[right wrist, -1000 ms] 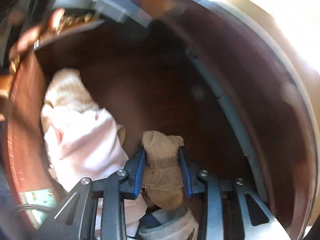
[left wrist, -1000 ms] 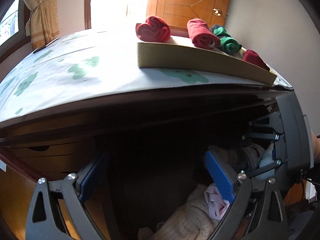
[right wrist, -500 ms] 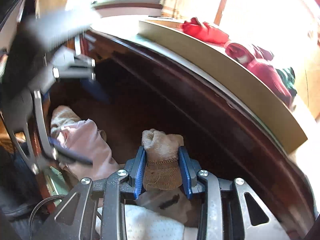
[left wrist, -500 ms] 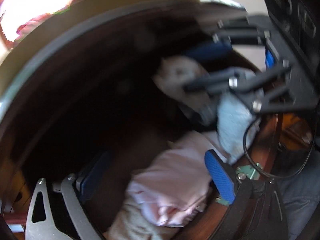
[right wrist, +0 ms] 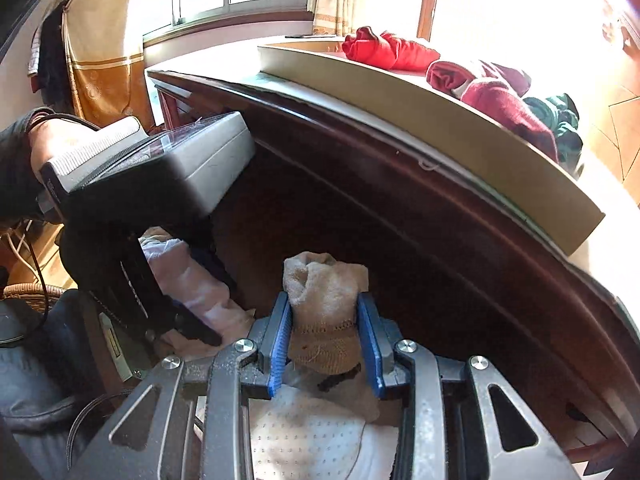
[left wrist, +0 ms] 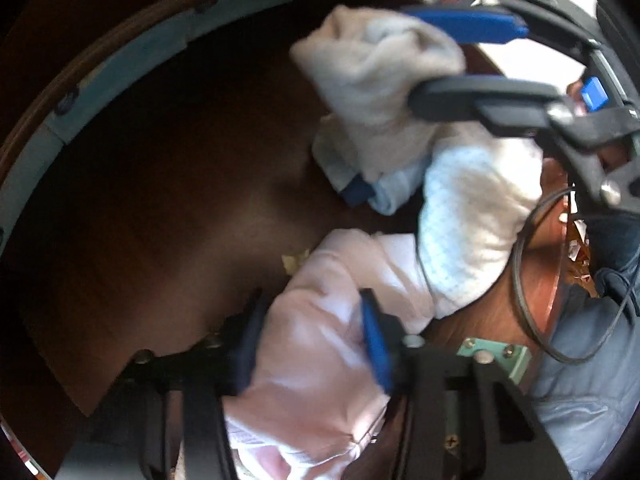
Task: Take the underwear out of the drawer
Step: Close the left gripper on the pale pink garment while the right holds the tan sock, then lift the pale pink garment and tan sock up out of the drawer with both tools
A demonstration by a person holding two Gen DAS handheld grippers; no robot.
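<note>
The left tool (left wrist: 312, 340) has just been closing and now pinches a soft pink underwear bundle (left wrist: 320, 344) between its blue pads, low in the brown drawer (left wrist: 180, 184). At 1 o'clock from it, the right tool (right wrist: 324, 344) is clenched on a beige rolled piece (right wrist: 324, 304) — woven waistband in the pads, fuzzy end upward — above a white dotted garment (right wrist: 312, 432).

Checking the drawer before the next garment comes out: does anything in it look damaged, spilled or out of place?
Nothing looks damaged or spilled. The wooden drawer holds loosely bunched garments, a pale pink one and a white dotted one, crowded at one end.
</note>
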